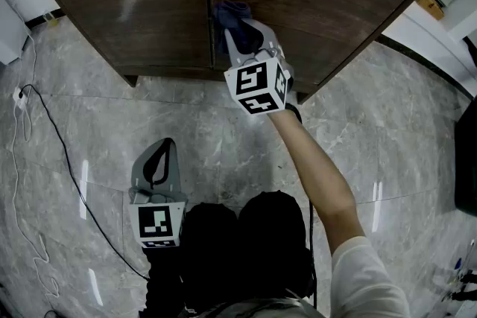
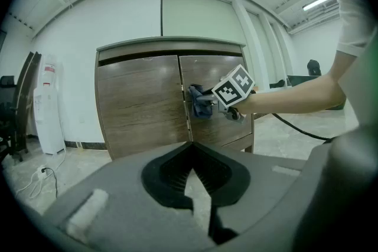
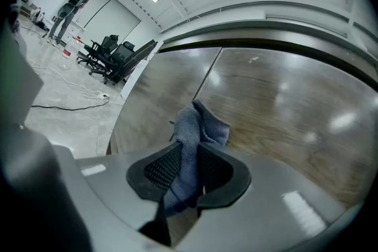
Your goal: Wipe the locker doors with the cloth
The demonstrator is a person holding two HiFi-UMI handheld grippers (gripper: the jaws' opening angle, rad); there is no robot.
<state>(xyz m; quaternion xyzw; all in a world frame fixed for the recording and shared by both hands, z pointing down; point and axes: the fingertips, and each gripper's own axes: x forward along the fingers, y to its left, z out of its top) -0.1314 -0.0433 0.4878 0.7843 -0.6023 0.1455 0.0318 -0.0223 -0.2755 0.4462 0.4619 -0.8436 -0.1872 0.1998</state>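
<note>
The right gripper reaches out to the locker with its jaws clamped on a blue-grey cloth. In the right gripper view the cloth runs up between the two ribbed pads of that gripper and bunches out past their tips. The bunched end lies against the right locker door, at that door's inner edge and just beside the seam where it meets the left locker door. From the left gripper view the cloth sits about halfway up the door.

The person's bare forearm stretches out behind the marker cube of the right gripper.

The left gripper hangs low and well apart from the locker, over the grey marble floor and close to the person's legs. It points towards the doors. In its own view the left gripper has its jaws drawn together at the tips, with nothing between them.

A black cable trails across the floor near the locker's left corner.
</note>
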